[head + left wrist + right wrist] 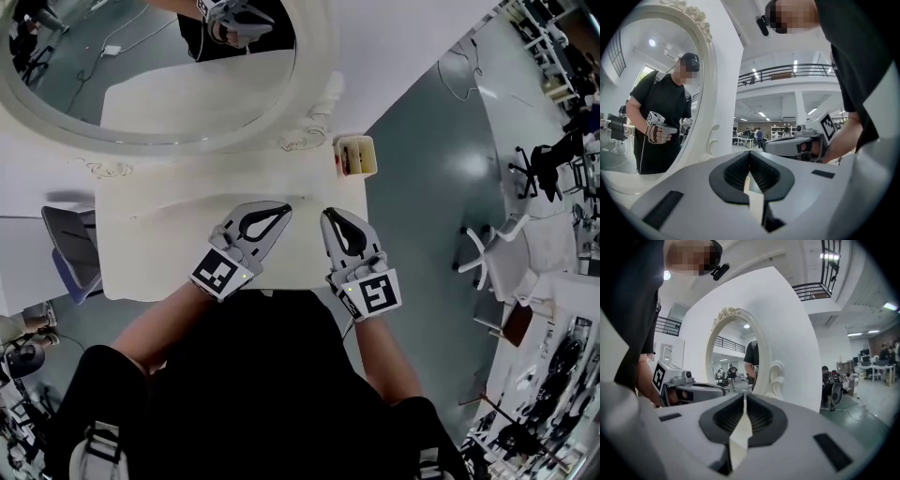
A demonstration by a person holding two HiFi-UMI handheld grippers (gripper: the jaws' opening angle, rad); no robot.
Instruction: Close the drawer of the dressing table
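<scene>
The left gripper and right gripper are held over the dressing table surface, both with jaws closed on nothing.

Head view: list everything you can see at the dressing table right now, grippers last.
dressing table: one, cream white, centre, in front of the person
mirror: one, oval with a white ornate frame, at the table's back
small box: one, cream with dark contents, at the table's back right corner
chair: one, grey and blue, left of the table
white chair: one, on the grey floor at right
black office chair: one, farther right
drawer: not visible in any view
left gripper: one, grey, over the table's front edge, jaws together, empty
right gripper: one, grey, beside the left one, jaws together, empty
</scene>
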